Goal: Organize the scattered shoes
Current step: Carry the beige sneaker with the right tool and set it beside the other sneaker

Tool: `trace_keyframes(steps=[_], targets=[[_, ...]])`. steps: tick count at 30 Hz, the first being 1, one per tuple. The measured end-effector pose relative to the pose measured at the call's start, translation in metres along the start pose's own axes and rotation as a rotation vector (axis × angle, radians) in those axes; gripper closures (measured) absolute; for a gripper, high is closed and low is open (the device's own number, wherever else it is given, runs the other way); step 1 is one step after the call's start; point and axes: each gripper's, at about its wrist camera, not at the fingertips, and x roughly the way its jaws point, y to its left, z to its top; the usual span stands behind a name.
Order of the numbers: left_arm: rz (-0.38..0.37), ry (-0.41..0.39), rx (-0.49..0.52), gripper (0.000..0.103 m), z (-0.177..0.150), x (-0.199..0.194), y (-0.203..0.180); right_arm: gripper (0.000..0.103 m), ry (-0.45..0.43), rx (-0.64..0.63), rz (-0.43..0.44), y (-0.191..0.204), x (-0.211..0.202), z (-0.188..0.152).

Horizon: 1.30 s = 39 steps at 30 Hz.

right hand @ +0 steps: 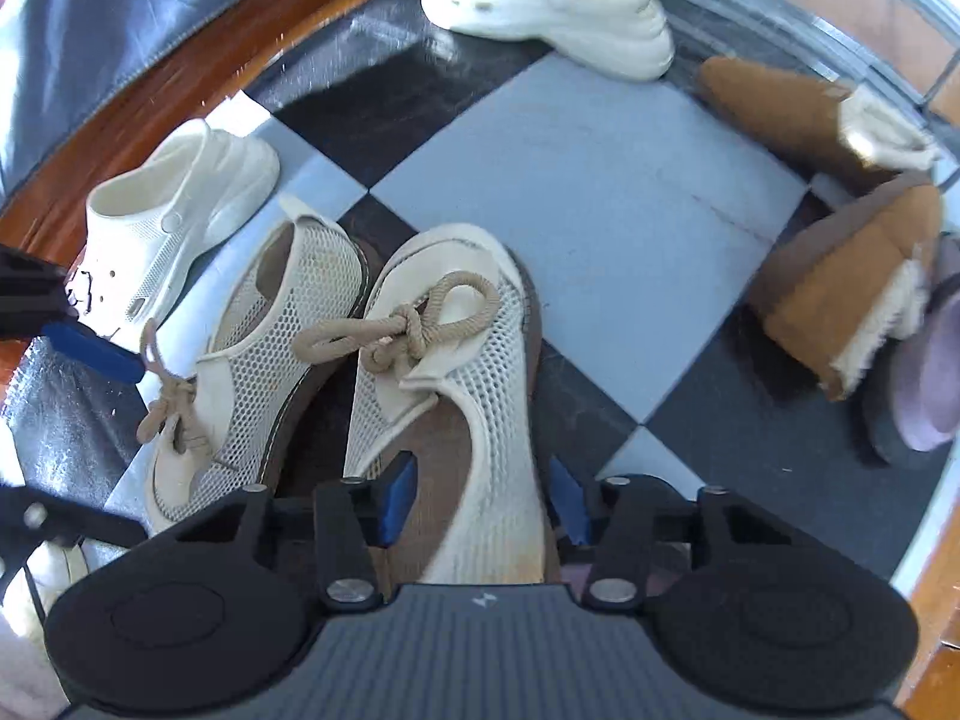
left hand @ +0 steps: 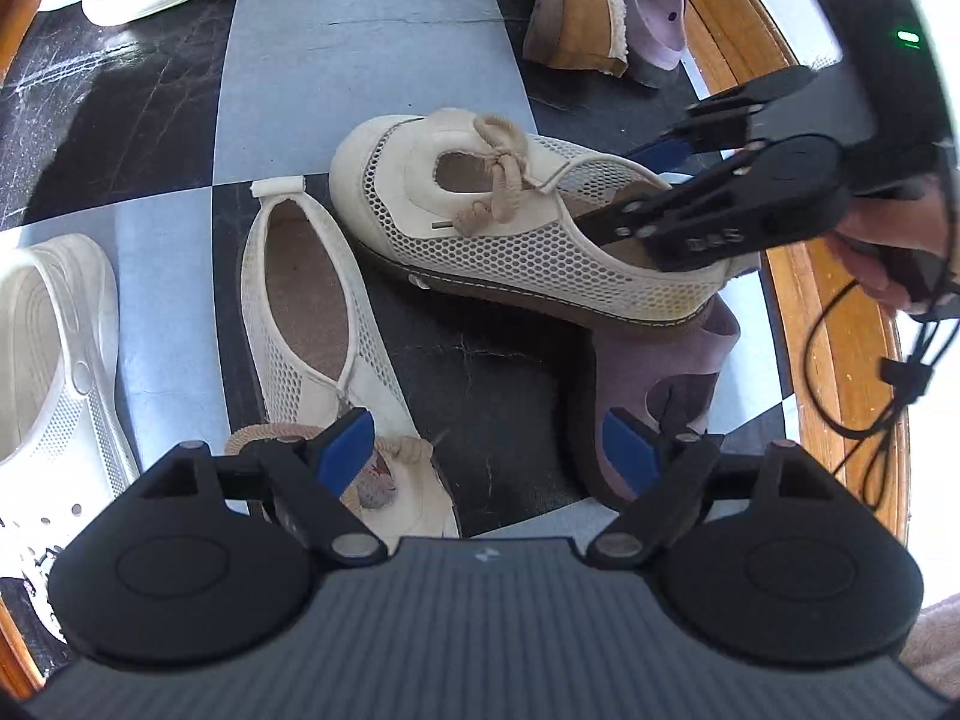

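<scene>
Your right tongs point(right hand: 480, 507) grip the heel wall of a cream mesh shoe point(right hand: 444, 372) at lower centre of the right wrist view, one blue pad inside the opening and one outside. In the left wrist view that shoe sits mid-frame, its heel seemingly resting on a purple slipper point(left hand: 654, 396), though the contact is partly hidden. Your left tongs point(left hand: 489, 450) hang open and empty at the lower middle, above the checkered floor point(left hand: 360, 48). The matching mesh shoe point(left hand: 318, 324) lies just beside, a white clog point(left hand: 48, 372) at left.
</scene>
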Motion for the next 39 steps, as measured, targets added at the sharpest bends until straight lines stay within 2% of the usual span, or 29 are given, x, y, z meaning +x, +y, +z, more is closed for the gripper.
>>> trace_keyframes(steps=[3,5,7,9,12,14,16,19,20,21,22,23,24,25,26,28,29,30,31,34,36,39], targets=[[0.008,0.008,-0.003,0.02,-0.001,0.003,0.001,0.057,-0.023,0.033,-0.003,-0.008,0.02,0.01],[0.007,0.01,-0.007,0.02,-0.002,0.003,0.002,0.08,-0.026,0.105,0.043,-0.019,0.024,0.014],[-0.006,-0.002,-0.012,0.02,0.0,-0.003,0.006,0.083,-0.01,0.287,0.115,-0.042,0.024,0.013],[0.005,-0.041,-0.029,0.02,0.002,-0.015,0.013,0.083,0.008,0.562,0.238,-0.076,0.026,-0.001],[0.061,-0.092,-0.069,0.02,0.005,-0.028,0.024,0.083,0.065,0.906,0.414,-0.114,0.041,-0.035],[0.053,-0.109,-0.096,0.02,0.005,-0.034,0.03,0.084,0.086,1.123,0.535,-0.128,0.049,-0.067],[0.01,-0.119,-0.124,0.02,0.004,-0.04,0.037,0.083,0.083,1.24,0.583,-0.128,0.044,-0.092],[-0.018,-0.141,-0.143,0.02,0.005,-0.046,0.042,0.081,0.091,1.277,0.591,-0.113,0.023,-0.113],[-0.015,-0.141,-0.143,0.02,0.006,-0.045,0.043,0.065,0.127,1.25,0.611,-0.104,0.018,-0.115],[-0.018,-0.138,-0.141,0.02,0.007,-0.044,0.043,0.046,0.189,1.196,0.695,-0.092,0.015,-0.114],[-0.028,-0.135,-0.14,0.02,0.007,-0.042,0.044,0.021,0.236,1.137,0.777,-0.083,0.012,-0.112],[-0.039,-0.131,-0.143,0.02,0.008,-0.04,0.045,0.023,0.261,1.019,0.813,-0.072,0.004,-0.104],[-0.056,-0.125,-0.152,0.02,0.009,-0.039,0.047,0.022,0.237,0.845,0.735,-0.062,-0.015,-0.093],[-0.073,-0.12,-0.16,0.02,0.011,-0.037,0.05,0.022,0.211,0.734,0.656,-0.056,-0.028,-0.086],[-0.089,-0.117,-0.164,0.02,0.011,-0.037,0.052,0.027,0.169,0.593,0.557,-0.048,-0.043,-0.077],[-0.098,-0.112,-0.163,0.02,0.012,-0.036,0.053,0.029,0.005,0.271,0.293,-0.023,-0.072,-0.062],[-0.089,-0.11,-0.156,0.02,0.012,-0.035,0.052,0.03,-0.067,0.143,0.192,-0.012,-0.081,-0.058],[-0.075,-0.109,-0.145,0.02,0.012,-0.034,0.05,0.033,-0.149,0.009,0.128,0.002,-0.087,-0.056],[-0.048,-0.107,-0.125,0.02,0.011,-0.032,0.046,0.041,-0.192,-0.083,0.101,0.012,-0.089,-0.055],[-0.003,-0.078,-0.065,0.02,0.008,-0.023,0.032,0.044,-0.217,-0.409,0.066,0.057,-0.072,-0.052],[-0.027,-0.067,-0.057,0.02,0.005,-0.023,0.03,0.044,-0.176,-0.618,0.094,0.086,-0.053,-0.056],[-0.038,-0.07,-0.048,0.02,0.002,-0.029,0.031,0.044,-0.095,-0.799,0.097,0.104,-0.026,-0.061]])
